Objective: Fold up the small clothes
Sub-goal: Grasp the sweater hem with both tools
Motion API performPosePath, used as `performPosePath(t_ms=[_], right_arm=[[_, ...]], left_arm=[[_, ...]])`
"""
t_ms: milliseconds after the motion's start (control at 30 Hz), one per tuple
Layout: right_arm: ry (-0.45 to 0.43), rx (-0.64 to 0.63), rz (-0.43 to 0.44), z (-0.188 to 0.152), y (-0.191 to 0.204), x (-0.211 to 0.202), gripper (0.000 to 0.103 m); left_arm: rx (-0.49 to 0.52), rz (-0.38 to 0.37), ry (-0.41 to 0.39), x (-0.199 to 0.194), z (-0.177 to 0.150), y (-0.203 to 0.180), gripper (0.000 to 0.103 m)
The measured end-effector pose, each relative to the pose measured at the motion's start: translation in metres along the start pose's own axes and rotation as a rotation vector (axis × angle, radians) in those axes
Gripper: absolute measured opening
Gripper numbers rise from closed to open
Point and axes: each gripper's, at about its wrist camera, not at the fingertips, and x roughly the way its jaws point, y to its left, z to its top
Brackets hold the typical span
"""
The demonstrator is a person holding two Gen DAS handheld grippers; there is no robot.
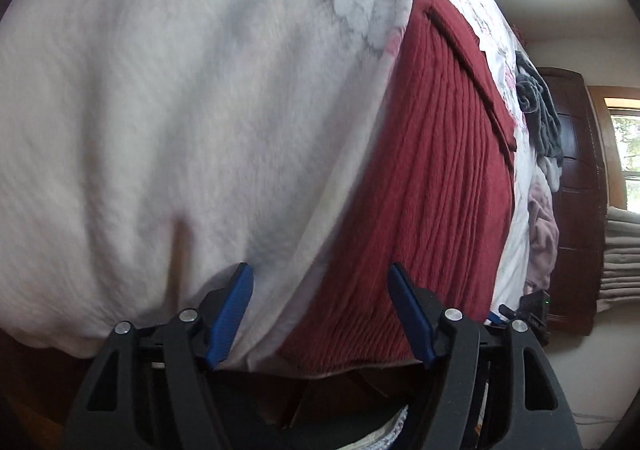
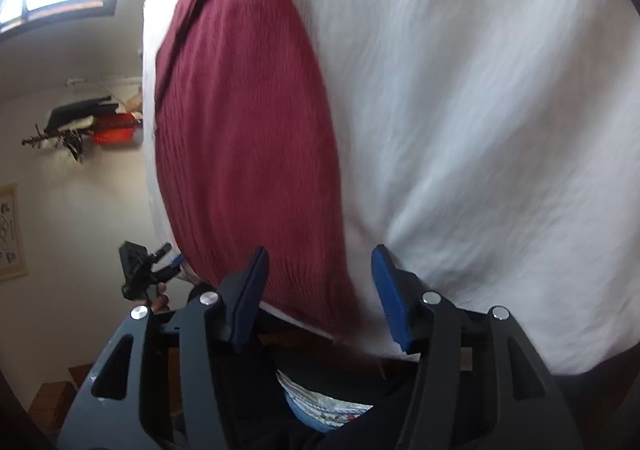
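— Left wrist view: left gripper (image 1: 320, 314) low at the near edge of the bed (image 1: 160, 109), blue fingers (image 1: 232, 314) spread wide, nothing between them. White bedspread (image 1: 140, 169) on the left, ribbed maroon garment (image 1: 432, 177) lying flat to the right of it, near hem just ahead of the right-hand finger. Further right, a heap of grey and pink clothes (image 1: 540, 137) well apart from the maroon piece.

— Right wrist view: other device's black frame small at far left, then maroon garment (image 2: 248, 129) filling left of centre, white bedspread (image 2: 480, 109) to the right. Right gripper (image 2: 320, 298) also agape, gripping nothing, near edge of the garment running between the fingers (image 2: 248, 298).

— Stage, at a guess?

— Reaching for the near hem, no corner pinched yet. Hard to tell whether already folded once; a doubled strip visible along the far side.

— Risks?

— Pinching bedspread along with knit, since both lie flush at the bed's edge; lifting then drags the cover. Closing on only the top layer, so the fold opens up. Uneven pickup between the two sides, skewing the crease. Soft ribbed knit likely to stretch and sag if raised from one point.
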Motion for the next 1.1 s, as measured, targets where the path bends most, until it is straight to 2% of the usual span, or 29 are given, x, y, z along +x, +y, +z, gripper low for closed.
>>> performPosePath(t_ms=[200,267,400,500,700,800,867,900,933,1033,1100], right_arm=[[0.029,-0.027,-0.019,-0.017,0.016,0.019,0.057],[0.030,-0.041,-0.001,-0.022,0.018,0.018,0.057],[0.014,-0.008,-0.014,-0.024,0.019,0.031,0.054],[-0.009,-0.017,-0.008,-0.022,0.023,0.033,0.057],[-0.015,0.026,0.012,-0.027,-0.001,0.023,0.057],[-0.010,0.013,0.008,-0.027,-0.006,0.021,0.058],[-0.005,0.009,0.008,-0.026,-0.011,0.015,0.058],[-0.003,0.009,0.010,-0.026,-0.011,0.015,0.058],[-0.002,0.008,0.010,-0.025,-0.012,0.016,0.058],[0.008,0.002,0.002,-0.022,-0.009,0.020,0.058],[0.015,-0.001,0.000,-0.020,-0.005,0.021,0.059]], left_arm=[[0.043,-0.059,0.061,0.013,-0.010,-0.013,0.071],[0.104,-0.033,0.070,0.017,-0.012,-0.026,0.074],[0.140,-0.021,0.088,0.014,-0.014,-0.036,0.075],[0.230,0.042,0.067,0.005,-0.019,-0.055,0.075],[0.182,-0.008,0.066,-0.003,-0.017,-0.047,0.075],[0.152,-0.081,0.080,-0.005,-0.022,-0.041,0.074],[0.157,-0.121,0.056,-0.012,-0.025,-0.044,0.074],[0.160,-0.117,0.052,-0.014,-0.024,-0.043,0.074],[0.159,-0.079,0.057,-0.010,-0.022,-0.041,0.074],[0.132,-0.025,0.104,0.009,-0.011,-0.029,0.074],[0.120,-0.025,0.147,0.023,-0.006,-0.026,0.074]])
